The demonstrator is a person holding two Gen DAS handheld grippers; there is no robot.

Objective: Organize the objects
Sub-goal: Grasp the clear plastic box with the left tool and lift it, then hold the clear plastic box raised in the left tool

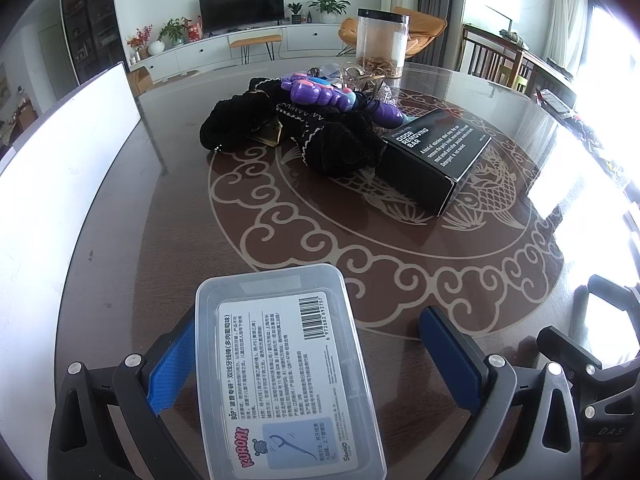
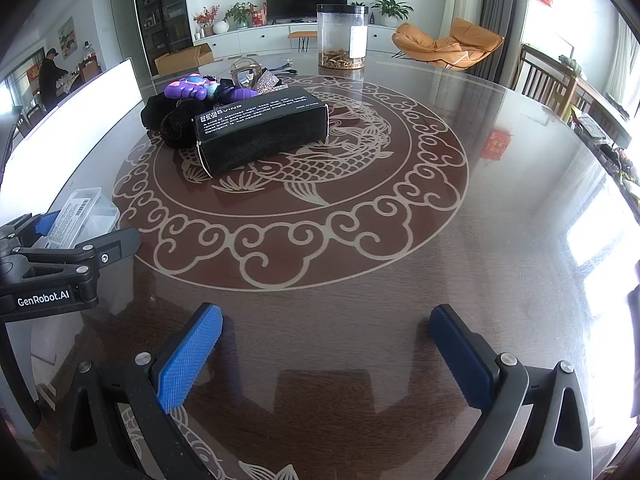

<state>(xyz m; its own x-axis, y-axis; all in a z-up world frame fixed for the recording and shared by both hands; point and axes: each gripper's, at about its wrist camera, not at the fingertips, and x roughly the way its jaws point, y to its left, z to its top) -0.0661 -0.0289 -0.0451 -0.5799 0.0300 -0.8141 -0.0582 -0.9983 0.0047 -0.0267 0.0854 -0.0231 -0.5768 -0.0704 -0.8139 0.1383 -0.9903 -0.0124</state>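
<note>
The left tool (image 1: 304, 356) is spread wide around a clear floss box (image 1: 286, 372) lying label-up on the table (image 1: 400, 280); its left pad (image 1: 172, 364) sits against the box's side, the right pad stands apart. The right tool (image 2: 326, 344) is spread too, holding nothing above bare glass. Farther back, near the table's middle, a black carton (image 2: 260, 132) rests just beside black cloth (image 1: 328, 140) topped by a purple toy (image 1: 316, 94). A clear jar (image 2: 342, 36) stands beyond.
</note>
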